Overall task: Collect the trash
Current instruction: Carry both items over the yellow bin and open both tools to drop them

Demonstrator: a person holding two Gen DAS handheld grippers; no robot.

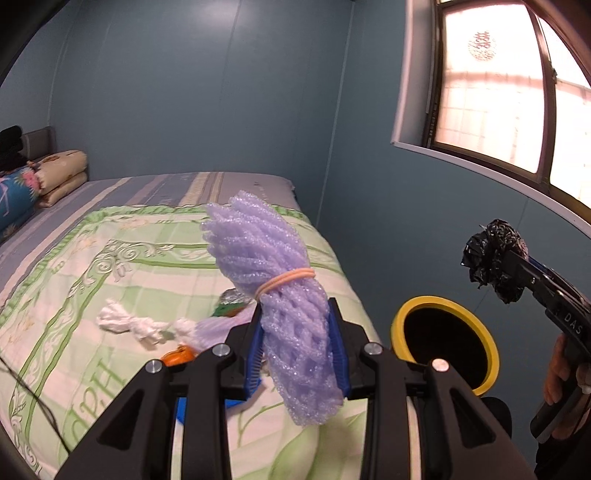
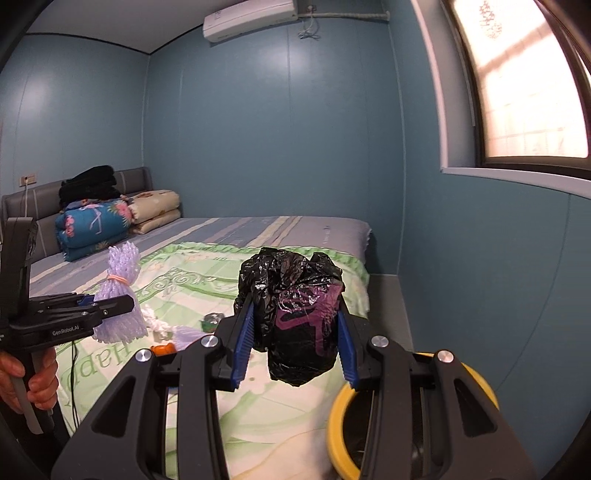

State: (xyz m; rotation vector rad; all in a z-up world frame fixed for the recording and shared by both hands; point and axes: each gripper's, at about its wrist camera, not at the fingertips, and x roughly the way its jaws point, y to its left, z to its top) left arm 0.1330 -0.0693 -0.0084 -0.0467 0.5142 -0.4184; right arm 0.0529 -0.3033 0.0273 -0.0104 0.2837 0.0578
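The left gripper [image 1: 297, 354] clamps a purple foam net bundle [image 1: 275, 295]; the right gripper [image 2: 295, 347] clamps a crumpled black plastic bag [image 2: 291, 314]. Both seem in carrying step. Next, release each over the yellow-rimmed round bin [image 1: 445, 341] at lower right.

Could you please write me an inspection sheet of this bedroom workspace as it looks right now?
Surface: bed with a green patterned cover, trash lying on it.
Job's things: purple foam net bundle bound by a rubber band; crumpled black plastic bag; yellow-rimmed bin beside the bed.
Clutter: white knotted rag, orange scrap, green-and-foil wrapper on the cover.
Grippers: left gripper shut on the net bundle; right gripper shut on the black bag, near the bin.
Cables: thin black cord across the bed's near corner.
Surroundings: blue walls, window, folded quilts by the headboard, air conditioner.
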